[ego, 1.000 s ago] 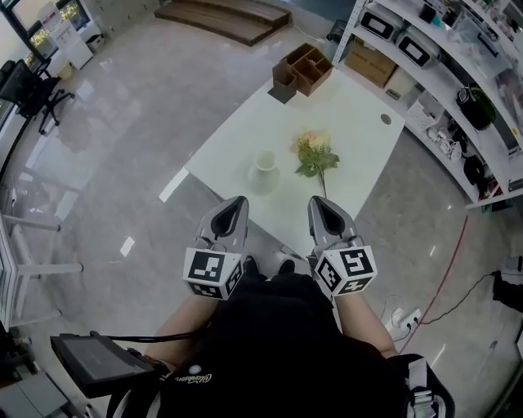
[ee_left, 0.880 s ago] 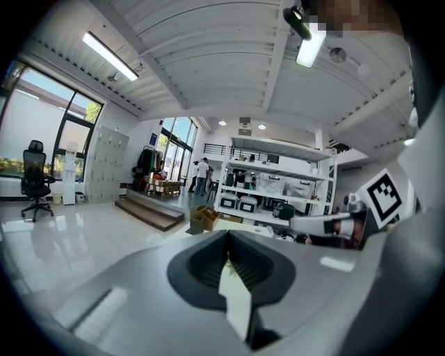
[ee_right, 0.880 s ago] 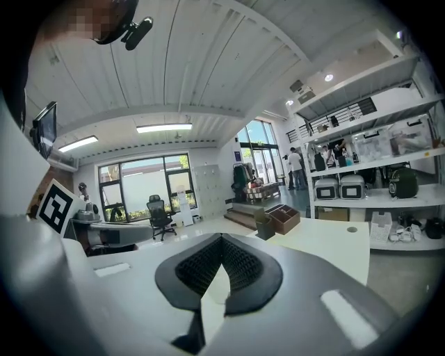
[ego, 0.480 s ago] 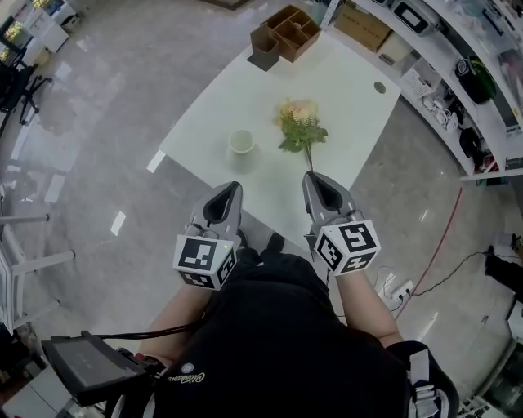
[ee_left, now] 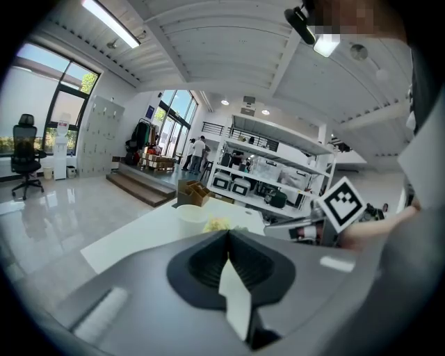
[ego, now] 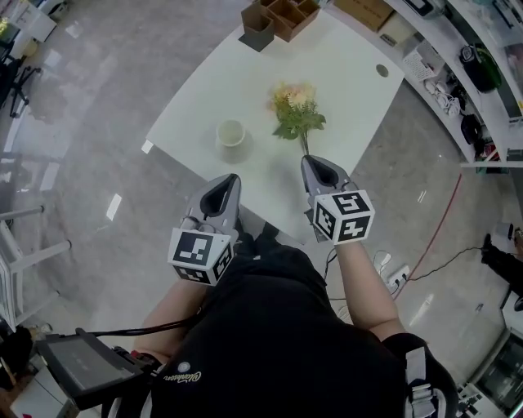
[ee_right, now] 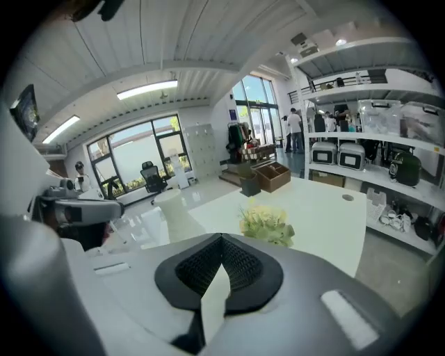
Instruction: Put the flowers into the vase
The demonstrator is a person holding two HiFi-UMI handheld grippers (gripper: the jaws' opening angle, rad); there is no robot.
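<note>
Both grippers closed and empty at the counter's near edge

Both tools are held side by side over the near edge of the white counter point(ego: 351, 90). The left gripper point(ego: 230, 180) has its jaws pressed together with nothing between them. The right gripper point(ego: 310, 162) has its jaws closed the same way, also on nothing.

The flowers point(ego: 295, 113) lie flat on the counter, with pale blooms and green leaves at the far end and the stem running back toward the person. The stem's end comes just beside the right gripper's tip; whether they touch cannot be told. The vase point(ego: 231, 132) is white, stands upright with its mouth open, and sits left of the flowers and apart from them, ahead of the left gripper.

At the counter's far corner sits a wooden box point(ego: 286, 11) with compartments. Shelves point(ego: 458, 45) line the right side of the room.
</note>
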